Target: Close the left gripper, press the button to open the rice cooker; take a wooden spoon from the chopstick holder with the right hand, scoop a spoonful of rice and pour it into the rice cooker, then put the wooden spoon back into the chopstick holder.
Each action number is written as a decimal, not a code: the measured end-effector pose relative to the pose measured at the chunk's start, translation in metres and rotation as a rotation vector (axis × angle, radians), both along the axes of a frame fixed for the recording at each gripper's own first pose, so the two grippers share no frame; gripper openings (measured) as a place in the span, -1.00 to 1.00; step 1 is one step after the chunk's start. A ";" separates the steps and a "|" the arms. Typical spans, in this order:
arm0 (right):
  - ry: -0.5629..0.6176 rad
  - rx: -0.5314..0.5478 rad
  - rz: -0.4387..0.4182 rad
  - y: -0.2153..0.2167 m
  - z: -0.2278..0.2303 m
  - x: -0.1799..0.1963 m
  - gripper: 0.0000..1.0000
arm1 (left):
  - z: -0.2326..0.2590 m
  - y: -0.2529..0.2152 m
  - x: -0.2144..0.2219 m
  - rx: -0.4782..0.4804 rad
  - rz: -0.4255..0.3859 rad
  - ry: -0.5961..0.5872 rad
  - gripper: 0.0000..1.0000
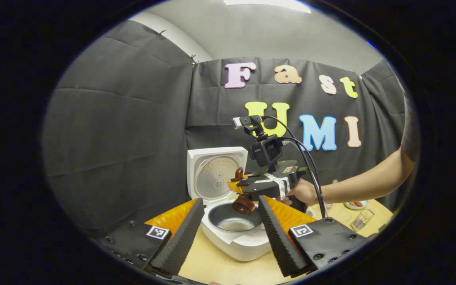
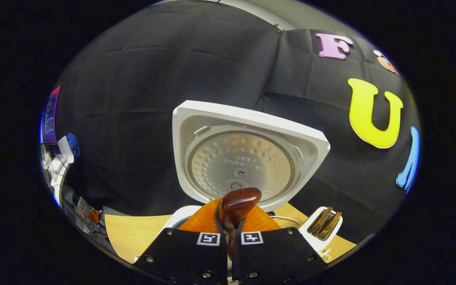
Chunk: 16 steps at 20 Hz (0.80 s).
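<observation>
- The rice cooker [image 1: 234,233] sits on the light wooden table [image 1: 212,265] with its lid [image 1: 216,174] standing straight up and wide open.
- Inside the white cooker is a dark gray pot [image 1: 234,219], and something pale lies at the bottom of it.
- In the left gripper view, the left gripper [image 1: 230,225] is low at the front, and its two fingers are spread wide apart with nothing between them.
- The cooker sits right in the gap between those two fingers, a bit farther back.
- A hand [image 1: 303,192] holds the right gripper [image 1: 238,186] just over the open pot.
- The right gripper is squeezing the wooden spoon [image 1: 243,204], with both fingers pressed on its handle.
- The round bowl of the spoon hangs down right over the pot, near its back edge.
- In the right gripper view, the end of the spoon handle [image 2: 238,204] pokes up between the closed fingers, in front of the shiny inside of the lid [image 2: 240,166].
- To the right of the cooker, in that same view, a white holder [image 2: 323,231] stands on the table with brown sticks in it.
- Far off on the right of the table, in the left gripper view, there is a small dish [image 1: 356,204] and a clear glass [image 1: 362,219] lying on its side.
</observation>
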State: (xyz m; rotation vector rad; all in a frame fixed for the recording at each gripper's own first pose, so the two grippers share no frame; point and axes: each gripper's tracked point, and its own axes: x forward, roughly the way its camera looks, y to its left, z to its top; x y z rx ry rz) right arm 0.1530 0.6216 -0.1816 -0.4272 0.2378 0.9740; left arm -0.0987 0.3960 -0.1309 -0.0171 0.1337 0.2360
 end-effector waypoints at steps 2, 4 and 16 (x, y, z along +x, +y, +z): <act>0.062 0.074 -0.024 -0.005 0.011 0.001 -0.89 | -0.003 -0.002 -0.001 -0.007 -0.002 0.006 0.84; 0.191 0.202 -0.084 -0.017 0.024 0.008 -0.90 | 0.001 -0.009 -0.002 -0.011 -0.011 -0.003 0.84; 0.555 0.707 -0.383 -0.189 0.090 0.008 -0.90 | 0.016 -0.079 0.030 -0.021 -0.137 -0.015 0.90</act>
